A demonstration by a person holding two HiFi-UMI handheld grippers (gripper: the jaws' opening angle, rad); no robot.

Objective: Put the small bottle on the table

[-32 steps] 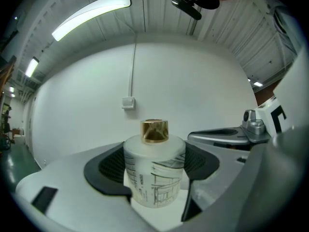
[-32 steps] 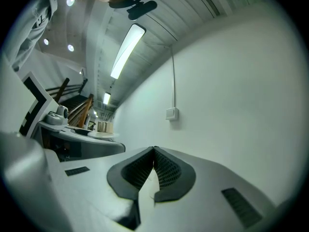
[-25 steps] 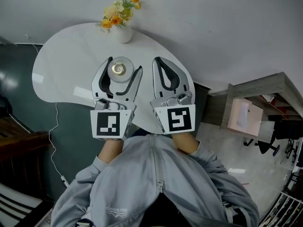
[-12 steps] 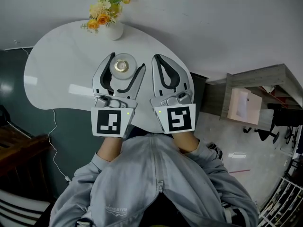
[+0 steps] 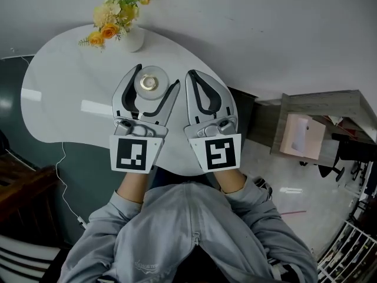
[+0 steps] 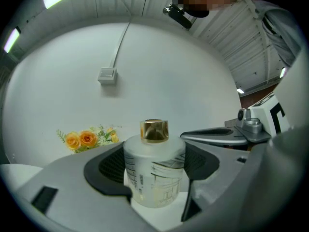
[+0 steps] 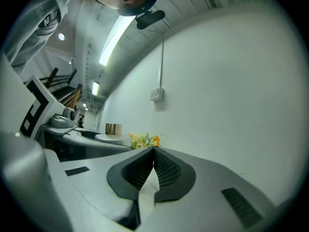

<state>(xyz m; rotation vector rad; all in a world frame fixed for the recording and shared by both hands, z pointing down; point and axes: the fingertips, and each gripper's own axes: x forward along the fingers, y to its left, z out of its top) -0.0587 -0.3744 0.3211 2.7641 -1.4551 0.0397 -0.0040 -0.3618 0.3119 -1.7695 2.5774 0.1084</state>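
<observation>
Head view: white table [image 5: 59, 99] takes up the 10 o'clock part of the frame. A white vase [image 5: 132, 39] of orange and yellow flowers [image 5: 113, 15] stands at its far edge, about 11 o'clock. A thin cable [image 5: 62, 170] runs down the dark floor at 8 o'clock.

Left gripper [image 5: 154, 78] is over the table, 5 o'clock from the vase, with its jaws clamped on the small bottle [image 5: 148, 83], one on each side. The bottle is upright: frosted white body, gold cap [image 6: 154, 129], fine line print on the front. It sits over the table top, but whether its base touches the surface cannot be told. In the left gripper view the flowers show at 9 o'clock of the bottle, and a wall box [image 6: 107, 75] with a cable going up sits at 11 o'clock.

Right gripper [image 5: 191, 75] is just beside the left one, at its 3 o'clock. Its jaws are together with the tips touching and nothing between them; it hangs over the table's near right edge.

A marker cube sits at the rear of each gripper, left [image 5: 134, 154] and right [image 5: 221, 152]. The person's grey jacket [image 5: 188, 234] is at 6 o'clock. A wooden desk [image 5: 330, 108] is at 3 o'clock, well apart from the table.
</observation>
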